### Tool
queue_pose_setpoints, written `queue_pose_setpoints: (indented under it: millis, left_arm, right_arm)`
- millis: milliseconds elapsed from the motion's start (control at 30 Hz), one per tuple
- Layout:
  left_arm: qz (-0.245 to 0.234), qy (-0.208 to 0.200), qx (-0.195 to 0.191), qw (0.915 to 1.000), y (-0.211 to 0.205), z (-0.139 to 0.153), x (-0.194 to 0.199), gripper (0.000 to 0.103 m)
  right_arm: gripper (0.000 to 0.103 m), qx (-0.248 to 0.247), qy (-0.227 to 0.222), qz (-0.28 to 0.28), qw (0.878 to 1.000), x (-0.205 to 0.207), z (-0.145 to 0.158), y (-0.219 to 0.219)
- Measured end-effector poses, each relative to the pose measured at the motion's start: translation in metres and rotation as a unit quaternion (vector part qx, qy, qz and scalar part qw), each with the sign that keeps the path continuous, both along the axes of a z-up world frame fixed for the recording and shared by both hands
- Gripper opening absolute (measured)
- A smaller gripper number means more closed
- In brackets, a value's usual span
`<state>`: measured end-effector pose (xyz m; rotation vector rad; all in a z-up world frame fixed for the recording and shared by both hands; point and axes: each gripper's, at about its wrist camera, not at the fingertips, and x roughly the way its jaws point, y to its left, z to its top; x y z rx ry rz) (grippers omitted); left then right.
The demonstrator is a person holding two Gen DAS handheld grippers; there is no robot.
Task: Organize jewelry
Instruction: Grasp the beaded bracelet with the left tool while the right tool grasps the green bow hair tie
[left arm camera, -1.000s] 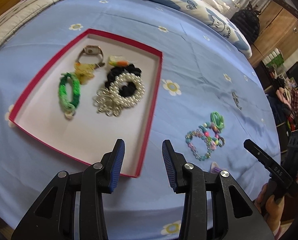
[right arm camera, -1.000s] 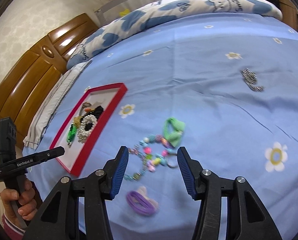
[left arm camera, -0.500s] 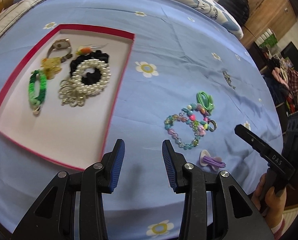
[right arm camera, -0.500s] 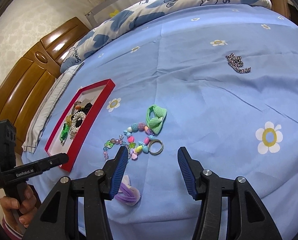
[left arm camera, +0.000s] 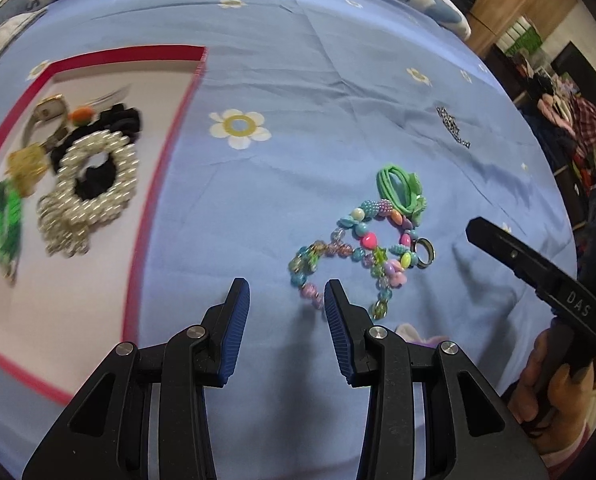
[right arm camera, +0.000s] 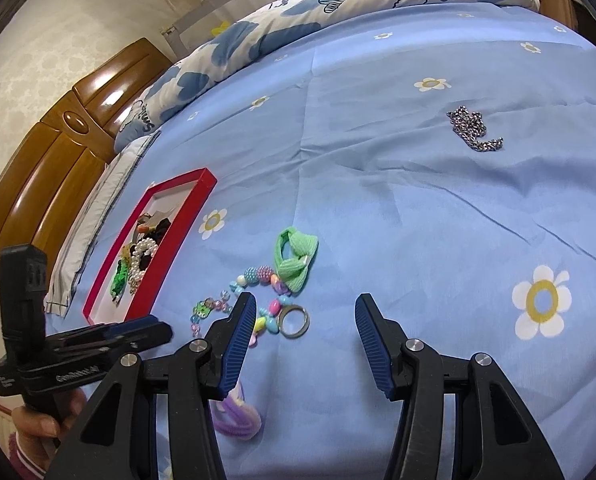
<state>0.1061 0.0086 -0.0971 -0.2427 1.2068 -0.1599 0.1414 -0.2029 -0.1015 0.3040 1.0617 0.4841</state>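
Jewelry loose on a blue bedsheet [left arm camera: 338, 80]. Left gripper [left arm camera: 286, 288] and right gripper [right arm camera: 306, 308] both hover with jaws parted, grasping nothing. Beaded bracelet [left arm camera: 358, 256] lies at 1 o'clock of the left jaws, touching a metal ring [left arm camera: 424, 252] and a green hair tie [left arm camera: 402, 188]; the silver chain [right arm camera: 474, 130] sits well apart at 1 o'clock. Red tray [left arm camera: 165, 152], at 10 o'clock, already holds pieces. The bracelet is probably light, limp and slippery; pinch across one strand of beads.

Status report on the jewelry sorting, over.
Both hand-held grippers, left and right, open, empty. Beaded bracelet, ring, chain on the bedsheet, outside the red tray. Nothing blocking.
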Motion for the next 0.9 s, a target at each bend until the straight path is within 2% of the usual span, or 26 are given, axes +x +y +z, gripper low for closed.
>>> queue_pose_setpoints:
  millis: [167, 300, 367, 400, 467, 533, 700, 900]
  left_arm:
    - [-0.017, 0.012, 0.019, 0.9996, -0.009, -0.012, 0.014, 0.037]
    - [-0.027, 0.001, 0.029, 0.9992, -0.015, -0.014, 0.02, 0.037]
    - [-0.033, -0.003, 0.032, 0.9989, -0.018, -0.015, 0.021, 0.015]
    - [-0.036, -0.001, 0.028, 0.999, -0.018, -0.017, 0.022, 0.013]
    - [-0.036, -0.005, 0.017, 0.9992, -0.018, -0.019, 0.022, 0.009]
    - [-0.036, -0.006, 0.009, 0.9993, -0.016, -0.018, 0.021, 0.009]
    - [-0.019, -0.007, -0.025, 0.9995, -0.006, -0.012, 0.014, 0.009]
    - [-0.011, -0.026, -0.045, 0.9986, 0.001, 0.008, -0.004, 0.008]
  right_arm:
    - [0.054, -0.003, 0.0, 0.008, 1.0, 0.015, -0.004, 0.01]
    - [0.053, -0.015, 0.005, 0.024, 1.0, 0.03, -0.014, 0.026]
    - [0.052, -0.022, 0.009, 0.029, 0.999, 0.036, -0.021, 0.033]
    - [0.051, -0.026, 0.011, 0.031, 0.999, 0.039, -0.025, 0.036]
    - [0.041, -0.037, 0.011, 0.034, 0.999, 0.042, -0.03, 0.042]
    - [0.018, -0.045, 0.01, 0.033, 0.998, 0.044, -0.032, 0.043]
    - [0.015, -0.035, 0.004, 0.023, 0.999, 0.04, -0.026, 0.035]
    - [0.014, -0.016, -0.004, 0.012, 1.0, 0.029, -0.01, 0.023]
